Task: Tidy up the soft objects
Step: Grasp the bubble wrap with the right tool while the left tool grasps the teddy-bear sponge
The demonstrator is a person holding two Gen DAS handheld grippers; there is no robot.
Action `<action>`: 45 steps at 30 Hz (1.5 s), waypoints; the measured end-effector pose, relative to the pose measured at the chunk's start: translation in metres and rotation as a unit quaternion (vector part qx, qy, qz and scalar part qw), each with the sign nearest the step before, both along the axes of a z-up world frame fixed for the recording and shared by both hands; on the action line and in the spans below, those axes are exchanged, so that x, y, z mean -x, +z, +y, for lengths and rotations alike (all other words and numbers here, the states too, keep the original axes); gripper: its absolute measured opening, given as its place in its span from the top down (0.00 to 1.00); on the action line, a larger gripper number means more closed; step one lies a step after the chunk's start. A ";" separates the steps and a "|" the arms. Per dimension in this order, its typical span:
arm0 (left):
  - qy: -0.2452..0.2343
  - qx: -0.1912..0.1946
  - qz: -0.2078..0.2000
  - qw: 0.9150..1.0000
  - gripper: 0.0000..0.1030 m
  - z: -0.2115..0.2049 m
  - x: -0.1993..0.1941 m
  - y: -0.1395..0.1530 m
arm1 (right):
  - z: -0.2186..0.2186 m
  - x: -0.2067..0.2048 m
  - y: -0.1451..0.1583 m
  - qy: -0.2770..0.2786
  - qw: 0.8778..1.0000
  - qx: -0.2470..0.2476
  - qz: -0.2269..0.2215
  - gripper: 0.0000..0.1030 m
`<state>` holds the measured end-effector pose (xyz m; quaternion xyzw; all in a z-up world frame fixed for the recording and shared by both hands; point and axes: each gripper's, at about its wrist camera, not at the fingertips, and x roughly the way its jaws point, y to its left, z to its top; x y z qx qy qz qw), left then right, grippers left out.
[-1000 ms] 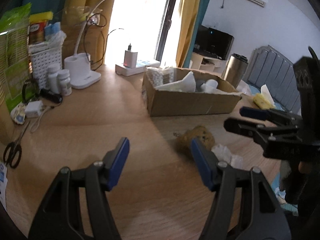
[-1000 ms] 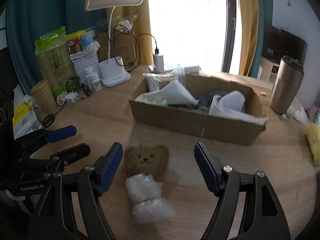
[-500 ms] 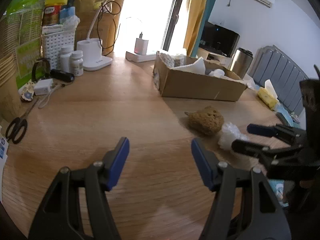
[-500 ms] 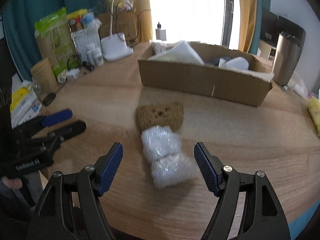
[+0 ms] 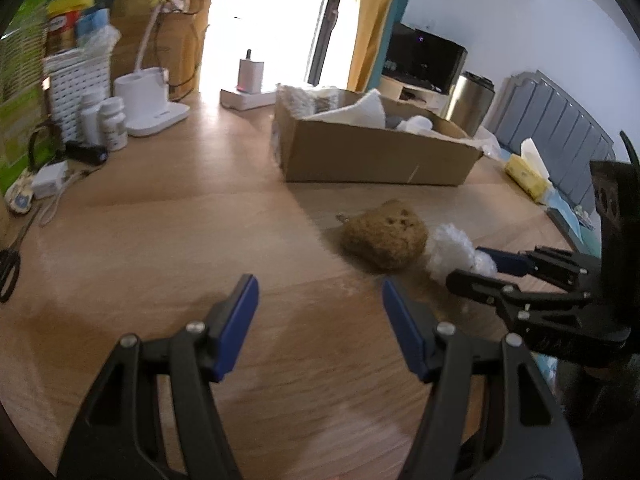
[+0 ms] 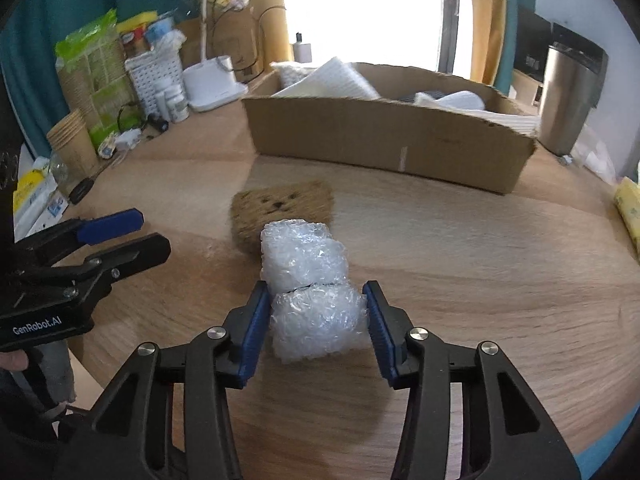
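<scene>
A roll of clear bubble wrap (image 6: 308, 280) lies on the wooden table, touching a flat brown plush bear (image 6: 282, 210) behind it. My right gripper (image 6: 314, 320) has closed around the near end of the bubble wrap, pads against both its sides. In the left wrist view the bear (image 5: 384, 234) and bubble wrap (image 5: 456, 252) lie ahead to the right, with the right gripper (image 5: 476, 268) at the wrap. My left gripper (image 5: 318, 306) is open and empty over bare table. A cardboard box (image 6: 384, 136) holding white soft items stands behind.
A steel tumbler (image 6: 572, 96) stands right of the box. A lamp base (image 6: 214, 88), white basket, bottles, paper cups (image 6: 74, 148) and scissors (image 5: 8, 272) crowd the left side. A yellow pack (image 6: 630, 212) lies at the right edge.
My right gripper moved forward and down onto the bubble wrap and narrowed from wide open onto its near end. The left gripper drew back slightly and stayed open.
</scene>
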<state>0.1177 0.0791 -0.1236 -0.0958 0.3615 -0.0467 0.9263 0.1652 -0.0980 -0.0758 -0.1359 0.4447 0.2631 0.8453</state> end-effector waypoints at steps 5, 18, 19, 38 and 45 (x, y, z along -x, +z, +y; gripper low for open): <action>-0.019 -0.012 0.007 1.000 0.36 -0.020 -0.021 0.005 | -0.021 -0.016 0.012 -0.019 1.000 -0.015 -0.011 0.52; -0.057 -0.042 0.033 0.997 0.36 -0.070 -0.077 0.008 | -0.068 -0.065 0.032 -0.031 0.997 -0.053 -0.044 0.52; -0.055 -0.049 0.039 0.997 0.36 -0.073 -0.081 0.006 | -0.069 -0.068 0.033 -0.030 0.997 -0.057 -0.046 0.52; -0.019 -0.052 0.086 0.995 0.36 -0.063 -0.096 -0.010 | -0.092 -0.094 0.022 -0.027 0.995 -0.097 -0.026 0.52; -0.029 -0.050 0.070 0.996 0.53 -0.069 -0.091 -0.006 | -0.096 -0.091 0.028 -0.026 0.994 -0.104 -0.031 0.52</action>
